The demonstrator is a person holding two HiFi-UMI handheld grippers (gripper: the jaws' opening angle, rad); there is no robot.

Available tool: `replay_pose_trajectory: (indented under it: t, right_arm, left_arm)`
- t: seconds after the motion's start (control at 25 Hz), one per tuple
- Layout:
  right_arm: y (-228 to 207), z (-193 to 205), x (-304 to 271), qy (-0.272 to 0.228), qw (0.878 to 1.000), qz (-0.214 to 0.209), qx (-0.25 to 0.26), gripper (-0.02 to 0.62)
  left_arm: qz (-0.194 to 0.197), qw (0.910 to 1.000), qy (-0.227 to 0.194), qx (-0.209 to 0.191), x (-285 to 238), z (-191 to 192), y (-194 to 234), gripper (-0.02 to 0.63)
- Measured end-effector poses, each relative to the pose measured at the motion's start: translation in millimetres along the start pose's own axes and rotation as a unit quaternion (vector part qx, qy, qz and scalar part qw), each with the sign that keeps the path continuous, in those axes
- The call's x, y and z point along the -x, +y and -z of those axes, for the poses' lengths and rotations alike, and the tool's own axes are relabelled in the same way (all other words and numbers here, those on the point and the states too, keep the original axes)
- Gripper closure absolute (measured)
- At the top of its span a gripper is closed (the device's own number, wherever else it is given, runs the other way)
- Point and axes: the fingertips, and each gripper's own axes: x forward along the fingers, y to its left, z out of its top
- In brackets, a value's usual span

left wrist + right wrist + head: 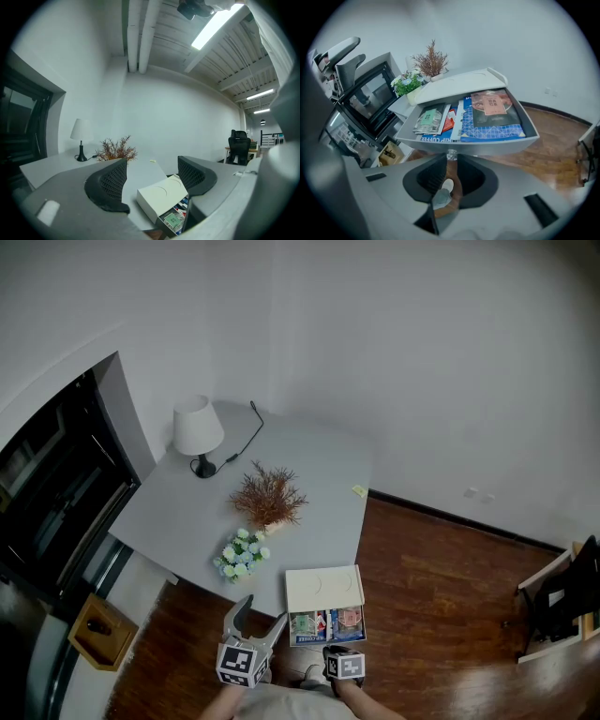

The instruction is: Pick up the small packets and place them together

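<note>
Plain white walls (422, 352) meet in a corner behind a grey tabletop (178, 512), where a white-shaded lamp (198, 427) stands. The floor (431, 587) is dark reddish wood. A black-framed window (47, 484) fills the left wall. Strip lights (213, 26) run along the ceiling, and a black office chair (240, 140) stands far off.

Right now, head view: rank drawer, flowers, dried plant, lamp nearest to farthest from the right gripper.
From the right gripper:
1. Drawer, directly in front; its knob sits clamped between the jaws.
2. Flowers, at the table near edge, to the left.
3. Dried plant, mid-table, behind the flowers.
4. Lamp, far left corner.
</note>
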Motion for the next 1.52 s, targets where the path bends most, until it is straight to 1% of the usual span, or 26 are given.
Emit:
replay_pose_trajectory:
  t: [0.2,0.44,0.52,0.6,0.68,0.72,0.84,0.92,1.04,1.12,1.2,1.28,1.36,1.4,1.52]
  right_arm:
    - [-1.2,4.8,-1.0,0.005,1.0,-0.001,0.005,0.523]
    - [-3.0,4.4,1.3,0.01,0.999,0.005,0.031,0.523]
    - [-2.4,5.6,-0.3,0.009,1.0,-0.001,0.029,0.523]
    - [-4.0,6.0,0.6,0.013,1.0,0.004,0.024,0.522]
    - [-5.0,4.9,2.1,0.012,1.0,0.002,0.015,0.501]
    - [-4.8,4.1,3.7,0.01,1.0,-0.003,0.01,0.486]
    - [-3.0,-0.6,12.9,-0.006,1.0,-0.026,-0.006,0.485]
    - [-3.5,-6.3,23.3,-0.022,0.999,-0.031,-0.012,0.482]
    - [-14.9,-16.1,43.7,-0.058,0.998,-0.013,-0.022,0.479]
    - [-28.6,-27.3,60.1,-0.087,0.996,0.022,-0.013,0.479]
    - [-40.9,-44.7,78.4,-0.126,0.99,0.06,0.005,0.479]
    - [-45.8,-66.9,96.6,-0.171,0.982,0.079,0.014,0.479]
    - [-41.6,-94.0,115.0,-0.223,0.972,0.074,0.021,0.479]
    - [-36.4,-109.1,124.5,-0.254,0.965,0.062,0.026,0.477]
    - [-12.7,-156.2,157.1,-0.347,0.937,0.007,0.038,0.477]
  left_arm:
    - [-0.001,1.0,0.002,0.002,-0.2,3.3,-0.2,0.281]
    - [-0.005,1.0,0.004,0.005,0.0,3.4,1.9,0.281]
    - [-0.005,1.0,0.004,0.006,0.3,4.4,1.9,0.281]
    - [-0.005,1.0,0.005,0.006,-0.2,5.6,1.5,0.281]
    - [-0.004,1.0,0.004,0.006,-1.7,5.5,0.2,0.281]
    - [-0.003,1.0,0.004,0.006,-2.4,5.2,-0.9,0.281]
    - [0.0,1.0,0.002,0.007,-3.5,3.4,-3.0,0.281]
    - [0.001,1.0,0.003,0.006,-4.0,3.7,-3.8,0.281]
    - [0.003,1.0,0.002,0.006,-4.7,3.7,-6.1,0.281]
    - [0.004,1.0,0.001,0.005,-5.0,3.0,-7.3,0.281]
    - [0.005,1.0,0.001,0.004,-4.7,2.8,-8.3,0.281]
    - [0.006,1.0,0.001,0.003,-4.1,2.0,-9.6,0.281]
    - [0.007,1.0,0.0,0.001,-4.2,1.0,-10.9,0.281]
    - [0.007,1.0,0.0,0.001,-4.7,0.7,-11.5,0.281]
    - [0.01,0.9999,-0.004,-0.003,-6.5,-3.3,-13.8,0.281]
